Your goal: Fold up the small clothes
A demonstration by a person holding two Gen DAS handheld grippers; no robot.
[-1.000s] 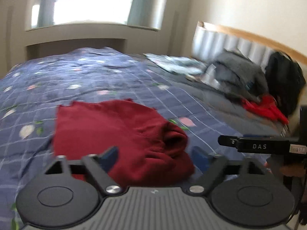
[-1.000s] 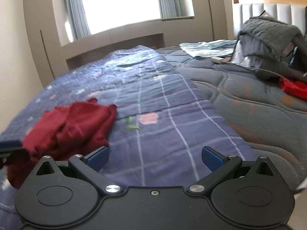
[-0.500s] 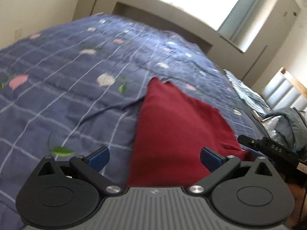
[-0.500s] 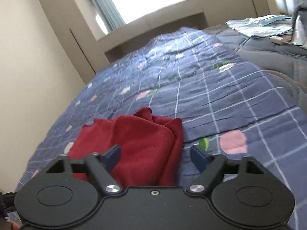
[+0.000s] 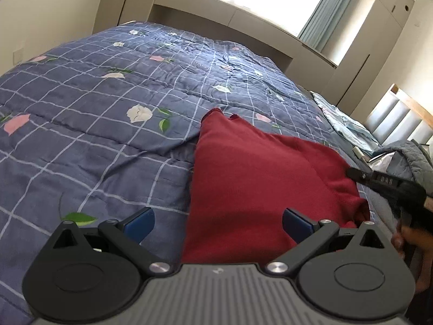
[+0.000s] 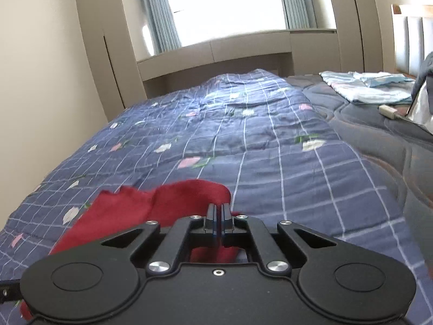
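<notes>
The right hand-held gripper [image 6: 217, 220], gaping a second ago, has just closed, pinching the red garment [image 5: 259, 178] on the bed [image 5: 94, 124]. The left hand-held gripper [image 5: 217, 220] gapes wide at the garment's 6 o'clock edge, gripping nothing.

Dark red garment [image 5: 259, 178]; blue quilt [image 5: 108, 113], white grid, pink-white flowers; blue-padded black grippers.

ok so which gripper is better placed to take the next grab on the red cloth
Left. The left gripper is open over the red cloth's near edge; the right gripper has just closed on a fold.
</notes>
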